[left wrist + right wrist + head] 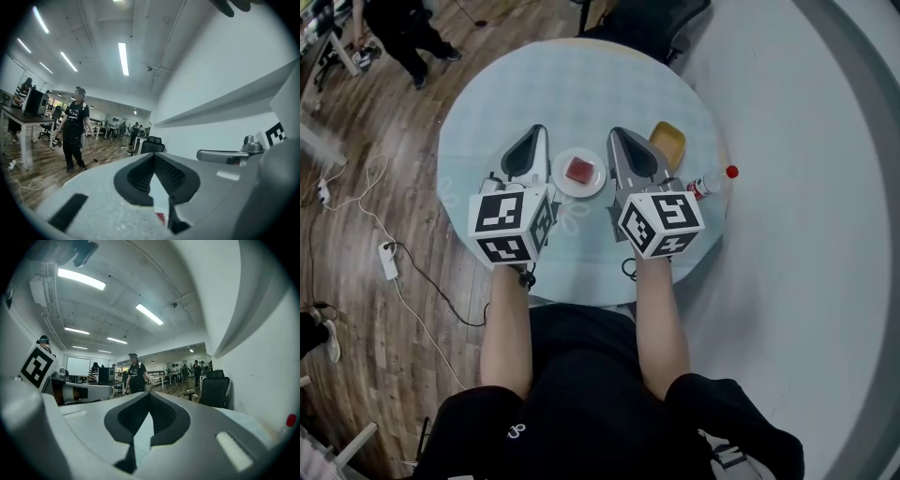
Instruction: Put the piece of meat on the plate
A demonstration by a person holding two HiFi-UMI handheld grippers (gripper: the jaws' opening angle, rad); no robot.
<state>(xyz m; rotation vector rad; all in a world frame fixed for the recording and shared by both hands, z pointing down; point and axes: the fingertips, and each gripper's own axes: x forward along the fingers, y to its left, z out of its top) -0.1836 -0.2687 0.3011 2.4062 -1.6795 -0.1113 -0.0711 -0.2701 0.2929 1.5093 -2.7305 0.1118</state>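
A red piece of meat (581,171) lies on a small white plate (563,184) near the middle of the round pale table (516,94). My left gripper (536,131) hovers just left of the plate and my right gripper (616,133) just right of it. Both point level toward the far side of the table. Each is shut, with nothing between its jaws. In the left gripper view the jaws (153,155) meet at the tip, and a sliver of the red meat (161,217) shows below them. The right gripper view shows its tips (150,394) closed the same way.
An orange-yellow dish (668,142) and a lying bottle with a red cap (712,181) sit on the table's right side. A black chair (647,23) stands at the far edge. A person (403,33) stands at far left, with cables and a power strip (387,261) on the wood floor.
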